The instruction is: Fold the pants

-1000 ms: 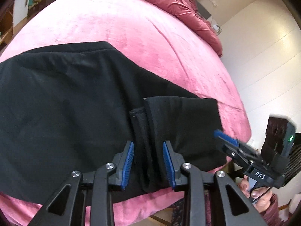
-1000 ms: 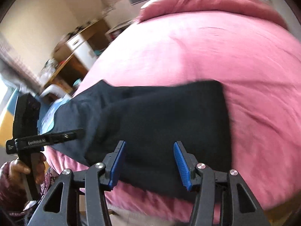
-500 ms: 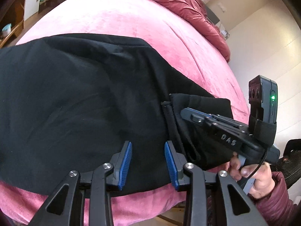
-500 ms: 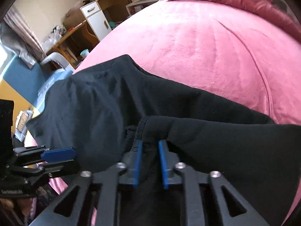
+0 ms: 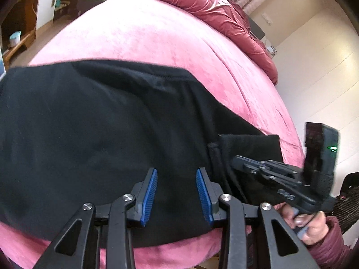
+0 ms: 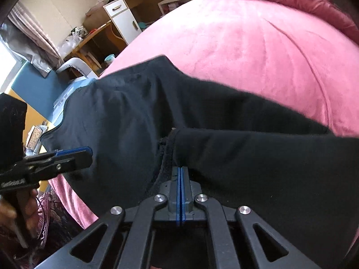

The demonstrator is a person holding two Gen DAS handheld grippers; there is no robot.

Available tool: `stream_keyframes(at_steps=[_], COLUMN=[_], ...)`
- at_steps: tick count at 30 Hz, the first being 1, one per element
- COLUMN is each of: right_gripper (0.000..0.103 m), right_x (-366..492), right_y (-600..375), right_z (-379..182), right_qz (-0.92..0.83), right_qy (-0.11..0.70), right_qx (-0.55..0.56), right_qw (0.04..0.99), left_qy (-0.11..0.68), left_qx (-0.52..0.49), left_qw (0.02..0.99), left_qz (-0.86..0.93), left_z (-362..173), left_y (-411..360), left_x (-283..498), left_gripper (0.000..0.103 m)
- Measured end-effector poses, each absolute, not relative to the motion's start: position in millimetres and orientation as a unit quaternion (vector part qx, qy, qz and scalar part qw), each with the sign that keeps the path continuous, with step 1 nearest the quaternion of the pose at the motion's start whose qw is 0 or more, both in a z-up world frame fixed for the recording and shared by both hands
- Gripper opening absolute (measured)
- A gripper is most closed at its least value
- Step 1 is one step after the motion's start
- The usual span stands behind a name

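Black pants [image 5: 94, 134] lie spread across the near edge of a pink bed [image 5: 157, 40], with one end already doubled back so a cuff [image 6: 258, 148] rests on top of the lower layer. The right gripper [image 6: 180, 177] has its jaws pressed together at that folded edge, apparently pinching the cloth, though how much fabric sits between the pads is hard to tell. The left gripper [image 5: 176, 192] hangs over the wide part with its jaws apart and nothing between them, just above the fabric. So I judge the task early: one fold is started, and the remaining length has yet to be brought over and flattened. A crumpled red quilt [image 5: 215, 15] sits at the far end, well apart from the pants. A desk [image 6: 98, 38] and a white cabinet [image 6: 123, 20] stand beyond the bed. Nothing blocks the fold, though the pants overhang the bed edge.
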State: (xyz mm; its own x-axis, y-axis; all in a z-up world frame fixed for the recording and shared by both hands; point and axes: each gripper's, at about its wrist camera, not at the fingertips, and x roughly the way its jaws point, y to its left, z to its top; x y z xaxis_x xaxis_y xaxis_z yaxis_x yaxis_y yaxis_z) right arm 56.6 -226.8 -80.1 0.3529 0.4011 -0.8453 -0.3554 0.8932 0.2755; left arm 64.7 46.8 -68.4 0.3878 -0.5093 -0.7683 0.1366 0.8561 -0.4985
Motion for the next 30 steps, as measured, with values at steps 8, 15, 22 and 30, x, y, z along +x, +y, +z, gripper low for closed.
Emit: stream_keyframes(at_steps=[8,15,22,30], right_gripper=[0.016,0.036,0.013,0.019], right_x=[85,169,204,207], right_y=[-219,-178,-155,-151], right_z=[-46,-68,-95,-100], right_qz=[0.252,0.245,0.228,0.204], right_qy=[0.485,0.517,0.54,0.527], right_qx=[0.052,0.047,0.005,-0.003], right_qw=[0.836,0.819,0.81,0.825], left_qy=[0.506,0.513,0.52,0.511], left_qx=[-0.186,-0.164,-0.142,-0.115], left_qw=[0.826,0.833,0.836,0.847], left_qz=[-0.163,-0.124,-0.099,-0.091], left_z=[-66,-80,-93,-85], left_y=[74,97,111,102], left_x=[91,88,80,69], left_gripper=[0.037,0.037,0.037,0.038])
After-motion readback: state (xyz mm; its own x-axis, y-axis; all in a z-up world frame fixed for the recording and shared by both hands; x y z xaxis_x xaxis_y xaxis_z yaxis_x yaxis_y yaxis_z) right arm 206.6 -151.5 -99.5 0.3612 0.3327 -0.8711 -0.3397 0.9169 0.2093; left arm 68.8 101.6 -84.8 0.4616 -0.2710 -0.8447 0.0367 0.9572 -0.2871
